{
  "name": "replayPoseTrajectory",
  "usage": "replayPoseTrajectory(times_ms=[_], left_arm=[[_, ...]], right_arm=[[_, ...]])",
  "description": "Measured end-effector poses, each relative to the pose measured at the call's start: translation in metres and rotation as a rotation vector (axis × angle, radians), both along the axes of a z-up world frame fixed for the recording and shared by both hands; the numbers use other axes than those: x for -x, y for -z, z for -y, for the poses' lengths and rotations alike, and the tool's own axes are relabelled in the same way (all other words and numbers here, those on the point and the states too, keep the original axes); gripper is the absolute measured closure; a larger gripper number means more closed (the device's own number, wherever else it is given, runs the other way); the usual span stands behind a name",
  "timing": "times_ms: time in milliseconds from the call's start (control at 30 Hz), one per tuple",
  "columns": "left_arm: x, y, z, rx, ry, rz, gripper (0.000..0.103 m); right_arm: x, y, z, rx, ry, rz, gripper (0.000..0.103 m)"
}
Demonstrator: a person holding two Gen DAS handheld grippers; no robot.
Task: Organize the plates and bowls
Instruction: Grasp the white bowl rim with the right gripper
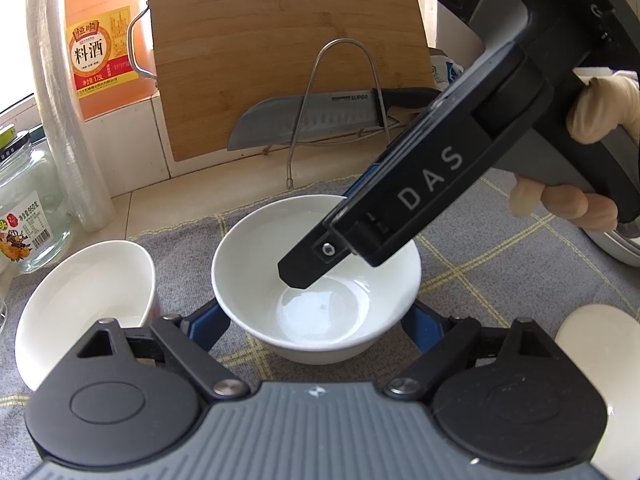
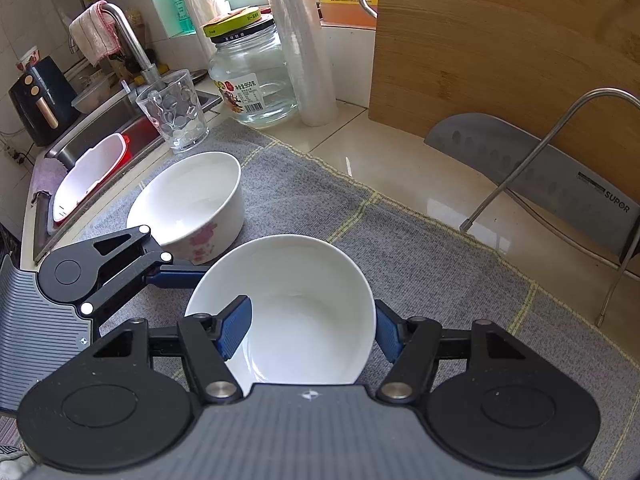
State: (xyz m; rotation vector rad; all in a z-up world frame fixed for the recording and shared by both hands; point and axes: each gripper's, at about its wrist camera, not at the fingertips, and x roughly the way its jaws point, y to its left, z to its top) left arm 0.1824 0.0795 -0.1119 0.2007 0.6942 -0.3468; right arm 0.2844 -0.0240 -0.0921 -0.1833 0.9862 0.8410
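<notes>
A plain white bowl [image 1: 316, 276] [image 2: 296, 312] sits on the grey checked cloth [image 1: 492, 268]. My left gripper [image 1: 316, 328] is open, its blue fingers on either side of the bowl's base. My right gripper [image 2: 312, 328] straddles the bowl's wall, one blue finger [image 2: 236, 328] inside and the other outside; in the left wrist view [image 1: 300, 268] its finger reaches down into the bowl. A second white bowl with pink flowers [image 1: 80, 304] [image 2: 192, 204] stands to the left. A white plate edge [image 1: 600, 360] lies at the right.
A bamboo cutting board [image 1: 288, 40] leans at the back with a knife [image 1: 312, 120] in a wire rack. A glass jar [image 2: 252, 76], a plastic roll [image 2: 300, 40], a tumbler [image 2: 176, 112] and a cooking wine jug [image 1: 100, 48] stand behind. The sink [image 2: 100, 140] is far left.
</notes>
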Motion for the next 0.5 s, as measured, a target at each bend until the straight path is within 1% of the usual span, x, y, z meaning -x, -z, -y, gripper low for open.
replayPoseTrajectory(times_ms=[200,500], left_arm=[[0.007,-0.015,0.002,0.005,0.014,-0.012,0.012],[0.029,-0.041,0.008,0.019,0.037,-0.007,0.012]], right_arm=[[0.008,-0.011,0.005,-0.003,0.005,-0.004,0.033],[0.035,-0.04,0.017,-0.02,0.009,0.016,0.032]])
